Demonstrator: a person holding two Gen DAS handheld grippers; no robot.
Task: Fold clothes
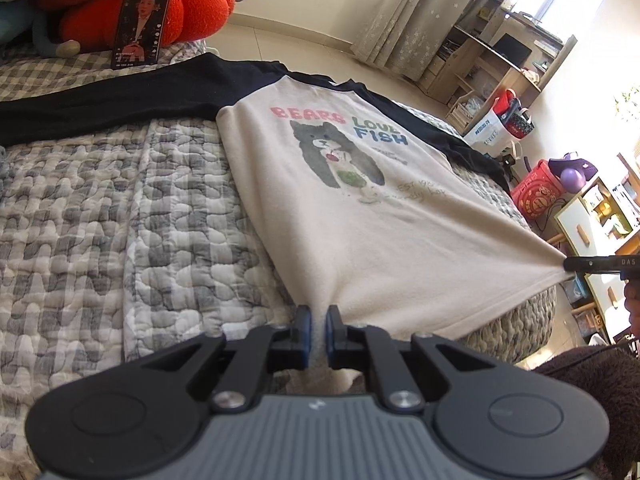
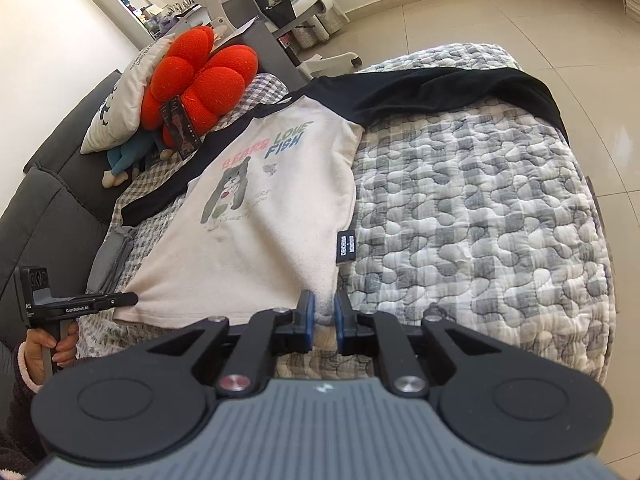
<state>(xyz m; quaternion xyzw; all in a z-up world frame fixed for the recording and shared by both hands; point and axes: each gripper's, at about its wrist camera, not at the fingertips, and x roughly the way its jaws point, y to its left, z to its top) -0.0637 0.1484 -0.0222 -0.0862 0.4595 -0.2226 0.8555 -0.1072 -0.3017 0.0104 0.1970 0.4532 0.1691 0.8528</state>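
While both grippers hold the bottom hem of the shirt [image 1: 360, 200], the cloth between them is pulled into a straight, raised edge. The left gripper [image 1: 318, 316] has its jaws nearly together, with a bunch of cream fabric pinched between the blue pads at one hem corner. The right gripper [image 2: 323, 312] is closed in the same way on the other hem corner, with cloth between its pads too. From each gripper the shirt runs straight ahead and away: the body with the bear print comes first, then the collar and the black sleeves [image 2: 440, 84] at the far end, spread out to both sides. So the long axis of the shirt lies along the pointing direction of both grippers, and the hem is the part nearest to them. The far part of the shirt rests flat on the quilt [image 2: 480, 208] of the bed, while the near part is lifted off it. Beyond the collar, further from the grippers, a red cushion [image 2: 200, 76] stands with a phone [image 1: 142, 24] leaning on it, close to one sleeve. I judge that the next move is to carry the hem forward over the body toward the collar, and for this both hands are equally near and must travel together, so that the hem stays straight and no corner slips from the pads.
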